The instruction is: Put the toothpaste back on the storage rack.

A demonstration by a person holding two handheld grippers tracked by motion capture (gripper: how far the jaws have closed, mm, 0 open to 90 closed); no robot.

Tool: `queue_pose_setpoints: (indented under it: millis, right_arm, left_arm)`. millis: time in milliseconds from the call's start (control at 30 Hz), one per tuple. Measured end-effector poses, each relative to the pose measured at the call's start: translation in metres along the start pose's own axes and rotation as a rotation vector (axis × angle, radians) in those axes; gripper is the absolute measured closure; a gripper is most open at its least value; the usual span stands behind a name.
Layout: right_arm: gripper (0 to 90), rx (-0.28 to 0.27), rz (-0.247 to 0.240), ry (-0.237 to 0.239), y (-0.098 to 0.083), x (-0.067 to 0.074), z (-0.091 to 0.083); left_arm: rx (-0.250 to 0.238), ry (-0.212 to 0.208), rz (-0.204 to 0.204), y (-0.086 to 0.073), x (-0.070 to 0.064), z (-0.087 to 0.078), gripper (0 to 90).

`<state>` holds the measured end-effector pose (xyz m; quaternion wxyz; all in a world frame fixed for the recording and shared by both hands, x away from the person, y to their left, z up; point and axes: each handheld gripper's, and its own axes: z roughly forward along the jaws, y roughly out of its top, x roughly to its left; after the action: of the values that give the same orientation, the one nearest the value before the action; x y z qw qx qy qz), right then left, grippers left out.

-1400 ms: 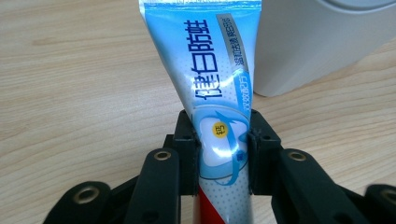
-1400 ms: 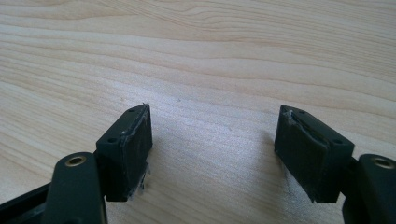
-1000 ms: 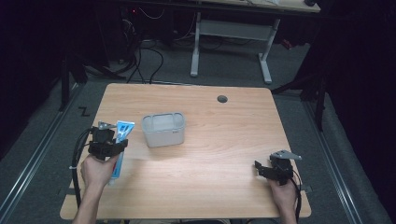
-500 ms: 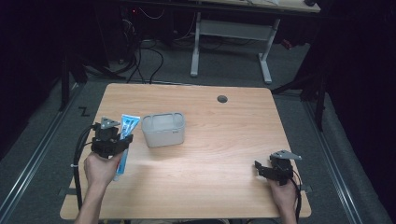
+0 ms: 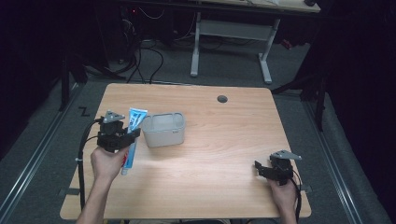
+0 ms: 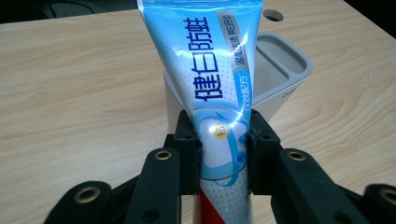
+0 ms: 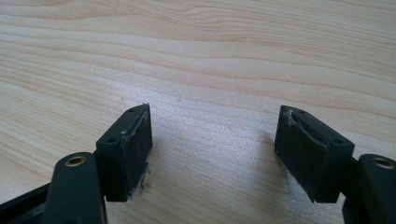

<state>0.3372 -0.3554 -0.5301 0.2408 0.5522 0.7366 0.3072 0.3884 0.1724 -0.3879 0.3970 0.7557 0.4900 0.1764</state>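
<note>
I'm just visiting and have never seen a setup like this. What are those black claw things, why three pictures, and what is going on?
A person sits at a wooden table with a two-jaw tool in each hand. One picture comes from a camera above; the other two come from cameras riding on the tools, looking along their jaws. The left hand-held gripper is clamped on a blue and white toothpaste tube, held beside a pale grey plastic container. The right hand-held gripper rests low over bare wood near the table's right front corner, jaws apart, holding nothing.
</note>
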Motion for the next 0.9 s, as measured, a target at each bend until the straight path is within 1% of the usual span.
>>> queue_pose_setpoints:
  millis: [33, 67, 333, 400, 433, 467, 600, 800, 867, 900]
  right_arm:
    - [27.5, 0.0, 0.0, 0.0, 0.0, 0.0, 0.0]
    - [27.5, 0.0, 0.0, 0.0, 0.0, 0.0, 0.0]
    - [27.5, 0.0, -0.002, 0.0, 0.0, 0.0, 0.0]
    - [27.5, 0.0, -0.002, 0.001, 0.0, 0.0, 0.0]
    - [27.5, 0.0, -0.001, 0.0, 0.0, 0.0, 0.0]
    - [27.5, 0.0, -0.001, 0.0, 0.0, 0.0, 0.0]
    - [27.5, 0.0, -0.003, 0.001, 0.0, 0.0, 0.0]
    - [27.5, 0.0, 0.0, 0.0, 0.0, 0.0, 0.0]
    - [27.5, 0.0, -0.004, 0.002, 0.0, 0.0, 0.0]
    - [27.5, 0.001, -0.004, 0.002, 0.0, 0.0, 0.0]
  left_arm:
    - [-0.004, -0.01, 0.004, 0.004, -0.002, 0.001, 70.9]
    - [-0.004, -0.01, 0.004, 0.004, -0.002, 0.001, 71.0]
    - [-0.029, -0.047, 0.043, 0.021, -0.013, 0.005, 70.9]
    - [-0.034, -0.049, 0.051, 0.028, -0.015, 0.006, 70.9]
    - [-0.041, -0.045, 0.062, 0.032, -0.018, 0.008, 70.9]
    - [-0.041, -0.045, 0.062, 0.032, -0.018, 0.008, 70.9]
    - [-0.052, -0.058, 0.083, 0.043, -0.025, 0.013, 70.9]
    - [-0.071, -0.078, 0.079, 0.057, -0.027, 0.021, 70.8]
    - [-0.079, -0.089, 0.069, 0.063, -0.025, 0.024, 70.8]
    - [-0.081, -0.087, 0.065, 0.066, -0.024, 0.026, 70.8]
